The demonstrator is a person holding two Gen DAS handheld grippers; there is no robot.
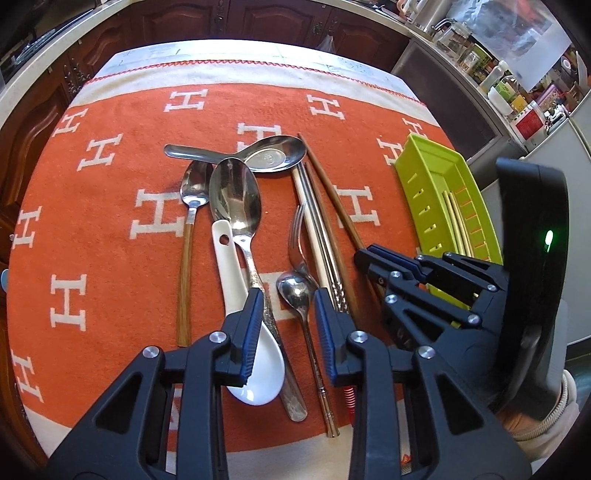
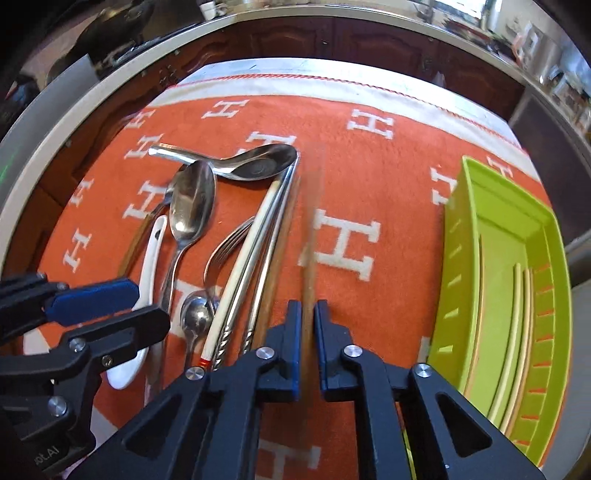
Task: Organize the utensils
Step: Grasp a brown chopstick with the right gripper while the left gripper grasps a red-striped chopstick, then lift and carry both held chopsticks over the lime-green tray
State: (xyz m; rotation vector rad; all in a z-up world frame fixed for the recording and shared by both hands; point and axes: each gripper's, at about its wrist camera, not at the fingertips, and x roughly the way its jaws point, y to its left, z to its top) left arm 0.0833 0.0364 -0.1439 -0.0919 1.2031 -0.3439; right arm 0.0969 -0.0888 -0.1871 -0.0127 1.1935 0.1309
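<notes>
I have the right gripper pinching a brown chopstick mid-blanket, left gripper half-spread over the steel spoon handles; next I lift toward the green tray at the right edge.

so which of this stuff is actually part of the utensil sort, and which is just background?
Job:
- green tray, pale chopsticks already inside
- wooden chopstick in right gripper
- metal chopsticks
- fork
- steel spoons
- white ceramic spoon
- left gripper

Background:
- orange cloth
- bottles and jars on counter
- wooden cabinets
</notes>
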